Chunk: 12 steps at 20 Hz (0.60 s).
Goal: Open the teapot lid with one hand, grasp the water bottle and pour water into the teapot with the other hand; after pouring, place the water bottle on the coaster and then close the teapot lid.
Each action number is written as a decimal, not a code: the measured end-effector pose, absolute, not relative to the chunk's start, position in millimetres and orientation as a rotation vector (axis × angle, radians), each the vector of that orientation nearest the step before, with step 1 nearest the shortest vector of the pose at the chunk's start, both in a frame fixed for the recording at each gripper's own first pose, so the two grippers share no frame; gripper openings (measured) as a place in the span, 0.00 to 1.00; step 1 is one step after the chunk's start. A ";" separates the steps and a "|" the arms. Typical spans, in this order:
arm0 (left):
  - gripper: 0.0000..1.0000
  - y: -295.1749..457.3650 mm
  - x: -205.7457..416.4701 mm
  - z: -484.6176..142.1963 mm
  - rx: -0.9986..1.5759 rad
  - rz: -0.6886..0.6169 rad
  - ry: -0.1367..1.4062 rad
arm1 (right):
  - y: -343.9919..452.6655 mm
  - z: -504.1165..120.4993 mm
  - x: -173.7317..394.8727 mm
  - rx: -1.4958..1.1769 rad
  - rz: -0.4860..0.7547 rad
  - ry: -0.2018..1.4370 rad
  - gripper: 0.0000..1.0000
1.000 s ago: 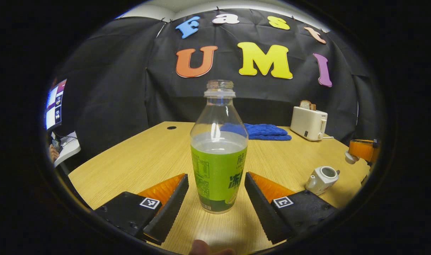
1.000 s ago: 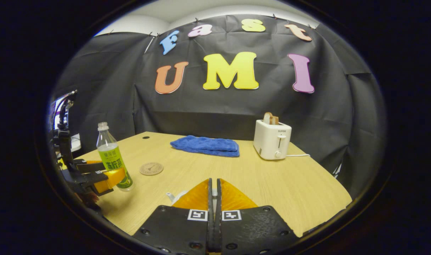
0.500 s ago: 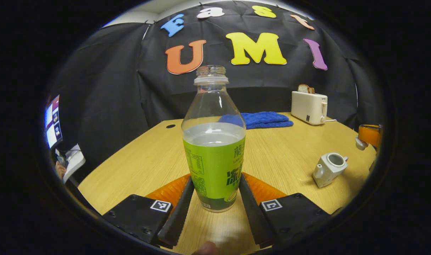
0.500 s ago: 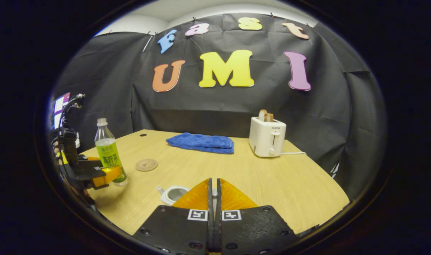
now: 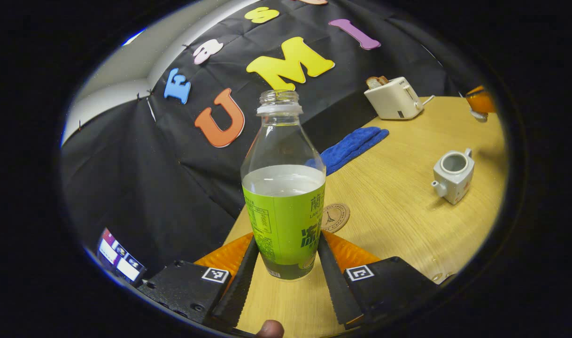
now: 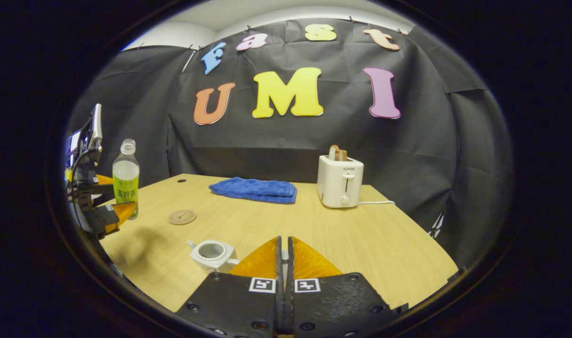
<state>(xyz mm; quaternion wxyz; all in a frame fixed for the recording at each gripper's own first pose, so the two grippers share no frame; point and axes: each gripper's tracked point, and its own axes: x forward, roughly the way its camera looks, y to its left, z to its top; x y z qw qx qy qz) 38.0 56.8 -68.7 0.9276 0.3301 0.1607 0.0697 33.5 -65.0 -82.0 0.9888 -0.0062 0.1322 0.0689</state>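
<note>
Where black cloth backs it, a pale wooden table (image 6: 361, 239)

Bystanders on the wooden table (image 6: 361, 234)

Lying folded near the back edge, a blue towel (image 6: 254, 189); just to its right, standing upright, a white toaster (image 6: 339, 181) with bread (image 6: 336, 152) poking from the slot and a cord trailing right. At far left, off the table, a lit screen (image 5: 118, 261).
</note>
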 end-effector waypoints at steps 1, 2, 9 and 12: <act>0.75 55.3 38.0 -64.1 0.725 0.145 0.321 | -66.0 -84.4 33.0 -0.013 0.143 0.268 0.00; 0.75 53.3 36.4 -61.1 0.770 0.148 0.320 | -67.6 -85.7 32.0 -0.015 0.146 0.270 0.00; 0.75 45.0 34.0 -54.6 1.044 0.176 0.337 | -81.1 -93.8 28.2 -0.002 0.158 0.275 0.00; 0.75 41.3 31.7 -55.8 1.151 0.182 0.352 | -87.2 -97.6 26.7 -0.013 0.165 0.278 0.00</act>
